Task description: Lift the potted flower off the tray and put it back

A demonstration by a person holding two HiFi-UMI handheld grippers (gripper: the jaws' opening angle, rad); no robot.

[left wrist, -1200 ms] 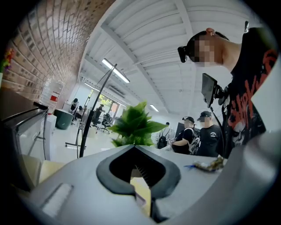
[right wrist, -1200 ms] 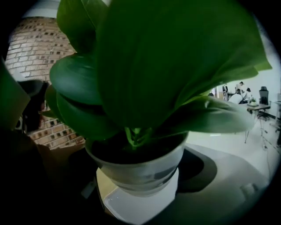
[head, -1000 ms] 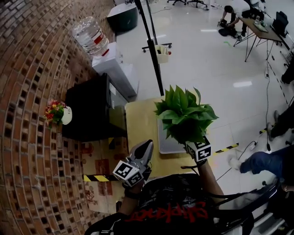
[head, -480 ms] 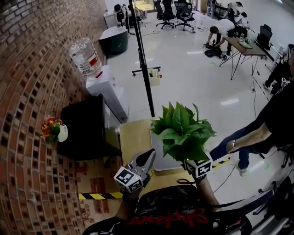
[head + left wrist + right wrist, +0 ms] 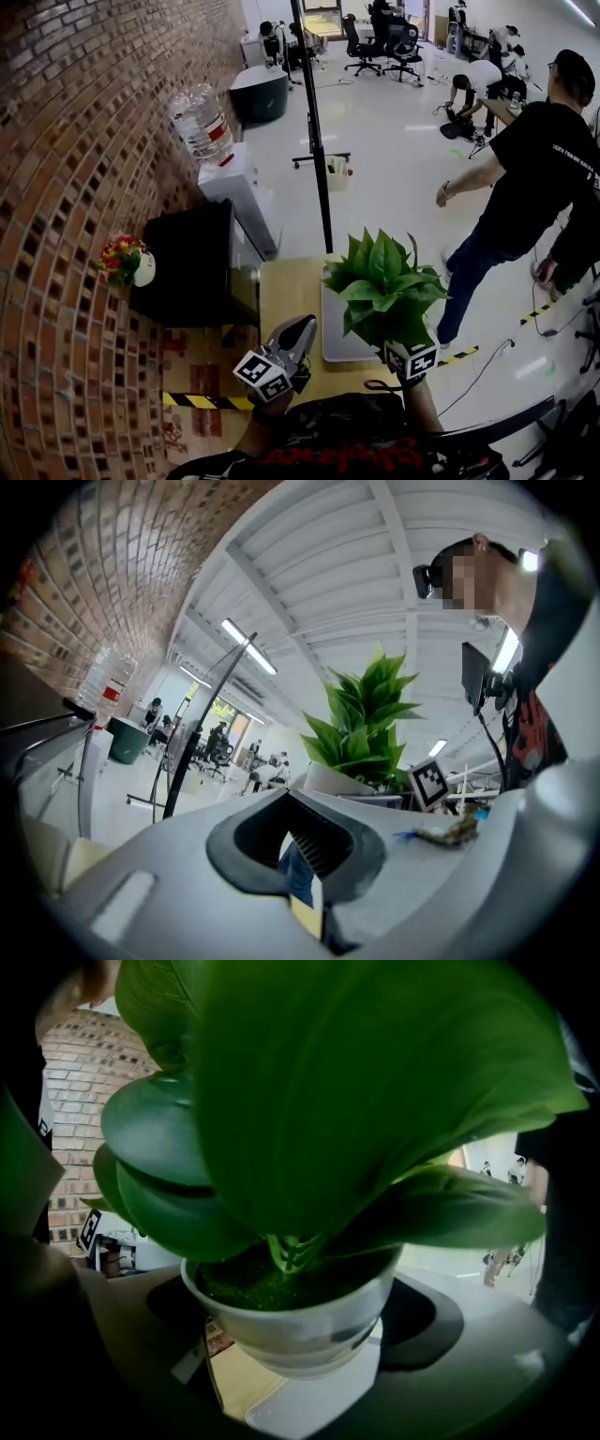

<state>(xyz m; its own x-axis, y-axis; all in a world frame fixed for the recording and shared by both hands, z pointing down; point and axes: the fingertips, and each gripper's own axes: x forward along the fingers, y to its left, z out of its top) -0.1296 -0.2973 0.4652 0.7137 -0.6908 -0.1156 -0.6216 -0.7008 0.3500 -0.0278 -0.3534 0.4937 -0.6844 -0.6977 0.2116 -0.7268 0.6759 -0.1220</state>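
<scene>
The potted plant (image 5: 384,291), broad green leaves in a white pot (image 5: 300,1321), hangs in the air over the grey tray (image 5: 336,330) on the small wooden table (image 5: 286,291). My right gripper (image 5: 398,345) is shut on the pot, a jaw on each side of it; the leaves hide the fingertips in the head view. In the right gripper view the tray (image 5: 314,1405) shows below the pot, apart from it. My left gripper (image 5: 292,336) hovers over the table's near left part with its jaws together and nothing held; the left gripper (image 5: 305,878) points up towards the plant (image 5: 366,724).
A black cabinet (image 5: 187,267) stands left of the table, with a water dispenser (image 5: 234,183) behind it. A small flower pot (image 5: 127,262) is by the brick wall. A black stand pole (image 5: 314,122) rises behind the table. A person (image 5: 525,187) walks close on the right.
A person in black has walked in at the right, close to the table. The plant stays held above the tray; both grippers have hardly moved.
</scene>
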